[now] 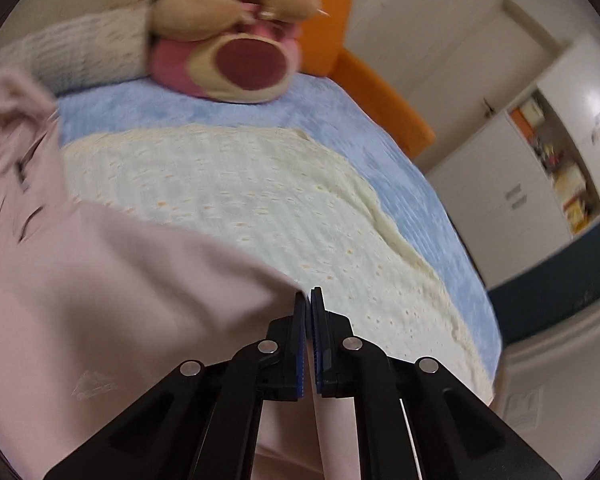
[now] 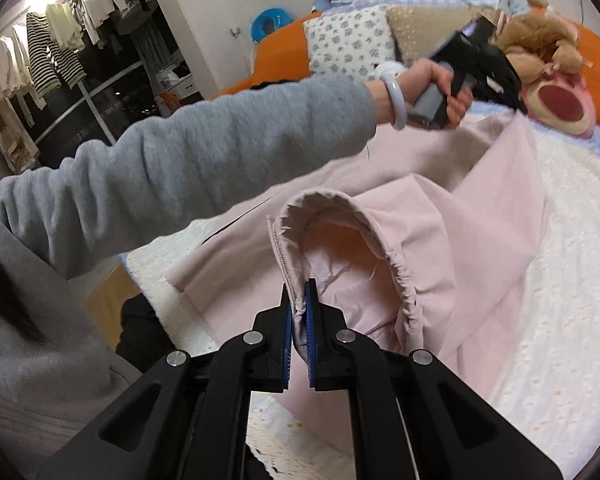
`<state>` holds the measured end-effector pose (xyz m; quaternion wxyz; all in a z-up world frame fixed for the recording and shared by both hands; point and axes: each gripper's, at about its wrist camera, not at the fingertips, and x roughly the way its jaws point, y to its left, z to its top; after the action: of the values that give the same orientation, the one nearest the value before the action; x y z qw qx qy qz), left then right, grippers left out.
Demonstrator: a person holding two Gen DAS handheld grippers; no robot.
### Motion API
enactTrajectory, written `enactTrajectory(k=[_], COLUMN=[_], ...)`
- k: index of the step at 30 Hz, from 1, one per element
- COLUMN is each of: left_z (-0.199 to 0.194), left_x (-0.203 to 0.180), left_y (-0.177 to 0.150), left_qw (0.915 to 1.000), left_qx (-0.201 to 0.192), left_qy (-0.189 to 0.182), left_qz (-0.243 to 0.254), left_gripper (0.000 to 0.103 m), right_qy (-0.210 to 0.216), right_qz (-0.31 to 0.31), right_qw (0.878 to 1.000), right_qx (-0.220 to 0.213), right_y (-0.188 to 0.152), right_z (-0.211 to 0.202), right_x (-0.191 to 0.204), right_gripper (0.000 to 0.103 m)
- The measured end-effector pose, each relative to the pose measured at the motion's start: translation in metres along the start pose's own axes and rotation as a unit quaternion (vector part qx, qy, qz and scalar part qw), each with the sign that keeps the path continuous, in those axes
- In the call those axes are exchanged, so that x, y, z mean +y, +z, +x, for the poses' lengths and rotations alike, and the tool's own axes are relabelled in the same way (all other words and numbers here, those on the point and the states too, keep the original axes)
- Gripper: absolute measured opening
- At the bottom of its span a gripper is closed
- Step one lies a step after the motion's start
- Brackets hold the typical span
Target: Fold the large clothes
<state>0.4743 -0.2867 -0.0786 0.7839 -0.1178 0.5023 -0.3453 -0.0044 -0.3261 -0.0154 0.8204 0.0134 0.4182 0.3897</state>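
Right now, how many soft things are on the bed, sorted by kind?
Pink garment: 1, pinched by the left tool and the right tool
Stuffed toys: 1 pink bear for sure; the brown plush above it may be a second
Pillows: 2, floral and beige
Cream blanket: 1
Total: 5 sure things
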Motion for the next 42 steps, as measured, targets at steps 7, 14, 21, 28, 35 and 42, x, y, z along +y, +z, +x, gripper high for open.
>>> enactTrajectory(k=[7, 14, 21, 28, 35, 42], left_z=[-0.012, -0.018, -0.032, -0.042, -0.011, 0.003], left_x=[0.093, 0.108, 0.110, 0.070, 0.031, 0.041], left_y=[-0.035, -0.071, -0.070, -0.057, -0.044, -0.048], left_qw=[0.9953, 0.9951, 0.9907, 0.9908, 0.9996, 0.9955], left_qx=[-0.013, -0.009, -0.040, -0.061, -0.014, -0.003], left_qy=[0.022, -0.048, -0.042, -0.089, 0.025, 0.088], left_qz=[-0.094, -0.086, -0.123, -0.081, -0.010, -0.036], left_gripper=[0.008, 0.054, 0.072, 0.084, 0.084, 0.024], right_qy=[0.028, 0.040, -0.011, 0.042, -0.135, -0.135], right_qz=[-0.002, -0.019, -0.050, -0.013, 0.117, 0.258], right_qw=[0.999, 0.996, 0.989, 0.999, 0.979, 0.956], right_qx=[0.046, 0.072, 0.139, 0.009, -0.102, -0.048], right_y=[-0.030, -0.045, -0.059, -0.029, 0.053, 0.086], right_z=[0.064, 0.099, 0.123, 0.016, -0.008, 0.080], right_x=[0.020, 0.035, 0.034, 0.014, -0.151, -0.296], right_gripper=[0.008, 0.008, 0.022, 0.064, 0.056, 0.032])
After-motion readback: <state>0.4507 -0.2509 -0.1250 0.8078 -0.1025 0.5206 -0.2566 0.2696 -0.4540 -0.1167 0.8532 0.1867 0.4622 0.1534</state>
